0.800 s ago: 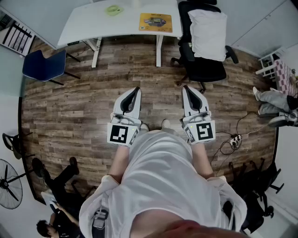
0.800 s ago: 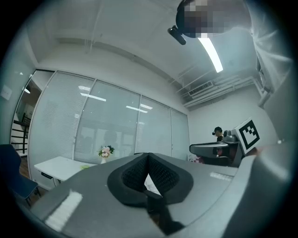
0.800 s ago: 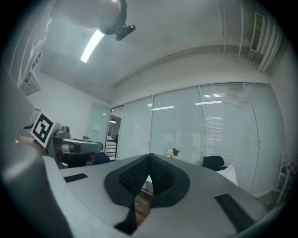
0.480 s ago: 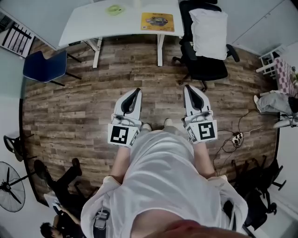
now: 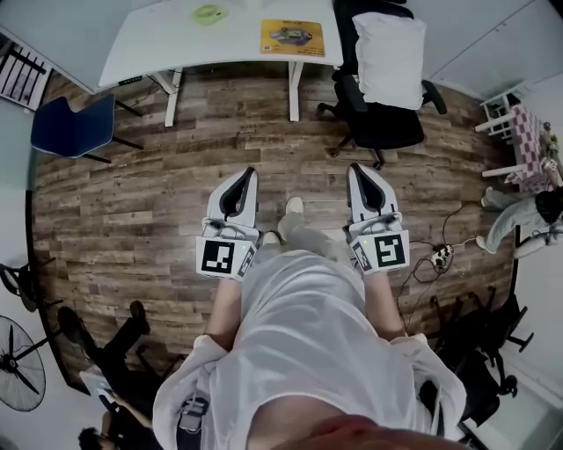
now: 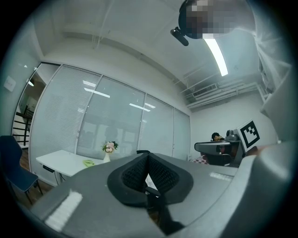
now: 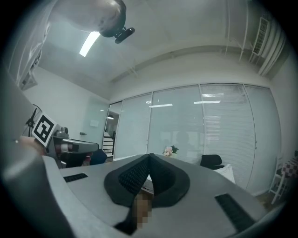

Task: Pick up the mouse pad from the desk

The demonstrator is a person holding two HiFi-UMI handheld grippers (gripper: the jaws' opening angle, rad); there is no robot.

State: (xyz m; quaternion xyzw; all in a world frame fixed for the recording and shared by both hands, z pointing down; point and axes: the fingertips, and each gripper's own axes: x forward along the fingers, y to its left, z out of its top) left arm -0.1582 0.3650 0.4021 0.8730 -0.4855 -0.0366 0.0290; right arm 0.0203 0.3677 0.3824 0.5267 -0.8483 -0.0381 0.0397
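The mouse pad (image 5: 292, 38), orange-yellow with a printed picture, lies flat at the right end of the white desk (image 5: 158, 44) at the top of the head view. My left gripper (image 5: 249, 171) and right gripper (image 5: 356, 169) are held side by side at waist height over the wood floor, well short of the desk. Both point level toward it. In the left gripper view the left gripper (image 6: 148, 155) has its jaws shut with nothing between them. The right gripper (image 7: 150, 157) is likewise shut and empty. Neither gripper view shows the mouse pad.
A green object (image 5: 209, 13) lies on the desk left of the pad, and a vase of flowers (image 6: 109, 148) stands at the back. A black office chair (image 5: 387, 61) with a white cushion is right of the desk. A blue chair (image 5: 75, 127) stands left, a power strip (image 5: 440, 257) lies right.
The person has stepped forward, one foot now ahead between the grippers. The left gripper shifted slightly left. The desk has slid slightly left and toward the picture's top edge. Both grippers stay shut.
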